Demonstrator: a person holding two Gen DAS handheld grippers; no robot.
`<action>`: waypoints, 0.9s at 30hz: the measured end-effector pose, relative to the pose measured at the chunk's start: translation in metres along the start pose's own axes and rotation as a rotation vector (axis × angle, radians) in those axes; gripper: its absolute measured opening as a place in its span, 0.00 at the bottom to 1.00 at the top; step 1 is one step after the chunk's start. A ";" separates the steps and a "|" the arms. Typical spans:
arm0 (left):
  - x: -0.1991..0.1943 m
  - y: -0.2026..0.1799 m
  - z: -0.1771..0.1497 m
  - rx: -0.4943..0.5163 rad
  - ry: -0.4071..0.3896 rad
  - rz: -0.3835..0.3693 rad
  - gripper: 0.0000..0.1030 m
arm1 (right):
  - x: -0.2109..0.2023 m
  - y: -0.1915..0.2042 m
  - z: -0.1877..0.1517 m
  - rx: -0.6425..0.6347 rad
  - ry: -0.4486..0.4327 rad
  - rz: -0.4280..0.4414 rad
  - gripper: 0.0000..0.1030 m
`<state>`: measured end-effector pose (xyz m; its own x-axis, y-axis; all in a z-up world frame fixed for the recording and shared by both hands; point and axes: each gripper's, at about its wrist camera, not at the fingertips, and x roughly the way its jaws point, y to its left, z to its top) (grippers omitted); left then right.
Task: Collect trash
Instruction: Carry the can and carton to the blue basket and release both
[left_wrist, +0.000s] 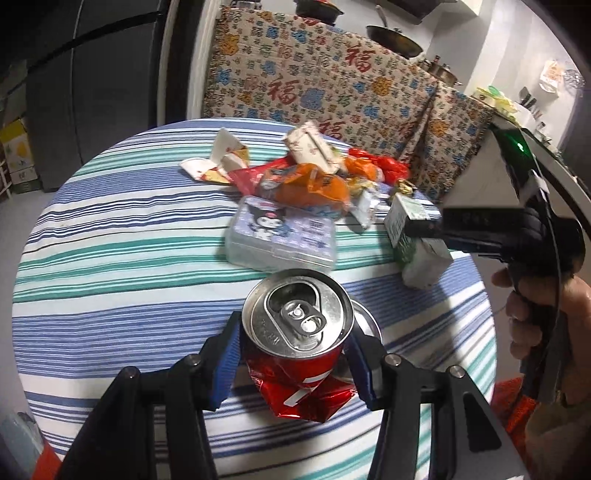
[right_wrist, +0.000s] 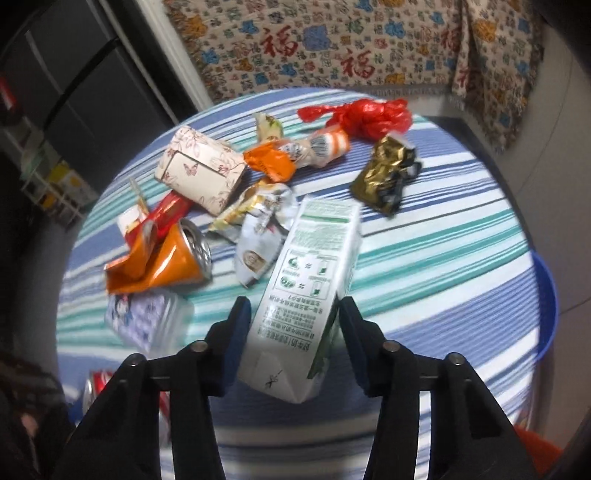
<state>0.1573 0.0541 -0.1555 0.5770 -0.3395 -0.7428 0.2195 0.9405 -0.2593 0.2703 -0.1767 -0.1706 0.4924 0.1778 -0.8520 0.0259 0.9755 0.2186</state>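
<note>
My left gripper (left_wrist: 295, 354) is shut on a crushed red soda can (left_wrist: 299, 332), held upright just above the striped round table (left_wrist: 110, 258). My right gripper (right_wrist: 291, 332) is shut on a white and green milk carton (right_wrist: 314, 280), lifted over the table; the carton also shows in the left wrist view (left_wrist: 413, 240) at the right. More trash lies on the table: a crushed orange can (right_wrist: 166, 258), a floral box (right_wrist: 203, 170), a red plastic bag (right_wrist: 369, 114), a gold wrapper (right_wrist: 388, 177) and foil wrappers (right_wrist: 258, 229).
A purple cartoon tin (left_wrist: 284, 232) sits mid-table. A patterned cloth (left_wrist: 332, 81) hangs behind the table. A dark fridge (left_wrist: 92, 74) stands at the left. A blue bin rim (right_wrist: 546, 306) shows past the table's right edge. A second can (left_wrist: 365, 321) stands behind the red one.
</note>
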 end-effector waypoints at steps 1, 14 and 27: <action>-0.001 -0.004 -0.001 0.011 -0.003 -0.002 0.51 | -0.006 -0.005 -0.006 -0.022 0.011 0.014 0.47; 0.012 -0.051 -0.017 0.076 -0.019 0.012 0.51 | -0.041 -0.038 -0.043 -0.167 0.091 0.034 0.46; 0.024 -0.057 -0.019 0.072 0.003 0.058 0.51 | -0.024 -0.048 -0.033 -0.182 0.129 -0.035 0.65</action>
<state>0.1433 -0.0072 -0.1702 0.5878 -0.2846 -0.7573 0.2423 0.9551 -0.1708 0.2282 -0.2235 -0.1760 0.3787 0.1472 -0.9137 -0.1219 0.9866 0.1084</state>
